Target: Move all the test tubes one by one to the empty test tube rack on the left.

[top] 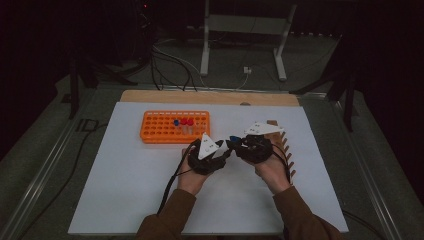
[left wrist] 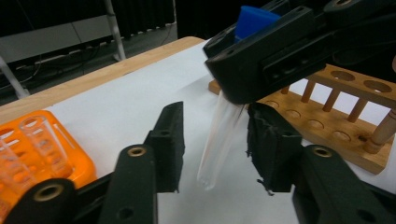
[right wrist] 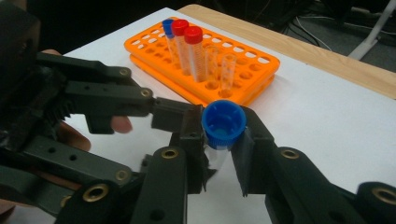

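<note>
Right hand-held gripper is pinching the blue-capped tube just under its cap, beside the wooden rack. Left hand-held gripper is straddling the tube body, pads not touching. Light, slick, probably fragile; grip mid-body.

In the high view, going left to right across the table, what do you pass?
Orange tube rack → left gripper → blue-capped tube, clamped in the right gripper → wooden rack.

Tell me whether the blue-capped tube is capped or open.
Capped: the blue cap sits on the clear tube, which the right tool grips just below it.
</note>
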A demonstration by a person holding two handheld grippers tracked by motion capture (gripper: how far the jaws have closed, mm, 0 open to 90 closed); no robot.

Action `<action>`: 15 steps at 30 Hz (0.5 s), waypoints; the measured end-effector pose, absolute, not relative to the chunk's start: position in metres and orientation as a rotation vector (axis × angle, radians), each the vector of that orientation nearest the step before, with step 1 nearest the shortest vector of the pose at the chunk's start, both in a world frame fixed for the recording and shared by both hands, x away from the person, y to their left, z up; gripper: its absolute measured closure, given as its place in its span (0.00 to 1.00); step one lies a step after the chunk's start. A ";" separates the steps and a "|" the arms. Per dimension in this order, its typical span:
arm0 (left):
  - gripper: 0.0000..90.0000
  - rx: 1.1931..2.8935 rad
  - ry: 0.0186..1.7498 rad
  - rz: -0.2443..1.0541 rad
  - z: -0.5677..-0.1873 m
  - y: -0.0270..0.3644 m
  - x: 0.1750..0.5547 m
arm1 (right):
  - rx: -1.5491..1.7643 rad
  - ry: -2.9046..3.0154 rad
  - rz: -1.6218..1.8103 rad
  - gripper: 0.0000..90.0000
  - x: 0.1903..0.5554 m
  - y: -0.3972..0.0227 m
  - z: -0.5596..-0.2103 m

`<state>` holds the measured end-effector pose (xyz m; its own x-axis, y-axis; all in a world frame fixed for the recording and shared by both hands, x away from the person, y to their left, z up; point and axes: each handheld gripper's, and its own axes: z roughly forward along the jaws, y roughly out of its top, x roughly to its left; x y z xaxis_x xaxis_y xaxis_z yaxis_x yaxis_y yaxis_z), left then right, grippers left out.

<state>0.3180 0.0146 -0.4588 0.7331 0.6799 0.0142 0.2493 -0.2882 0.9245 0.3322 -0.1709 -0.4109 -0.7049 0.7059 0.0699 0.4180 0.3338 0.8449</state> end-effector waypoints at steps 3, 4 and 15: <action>0.71 1.873 0.716 0.503 -0.460 0.013 0.318 | 1.006 2.300 1.319 0.83 0.332 -0.170 -0.411; 0.72 1.872 0.717 0.503 -0.460 0.013 0.319 | 1.011 2.303 1.327 0.84 0.332 -0.170 -0.411; 0.86 1.877 0.664 0.509 -0.460 0.011 0.315 | 1.008 2.310 1.338 0.83 0.332 -0.166 -0.413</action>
<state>0.3152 0.0112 -0.4602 0.7569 0.6519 0.0455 0.2133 -0.3123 0.9257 0.3323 -0.1664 -0.4126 -0.7145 0.6932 0.0951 0.4273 0.3247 0.8438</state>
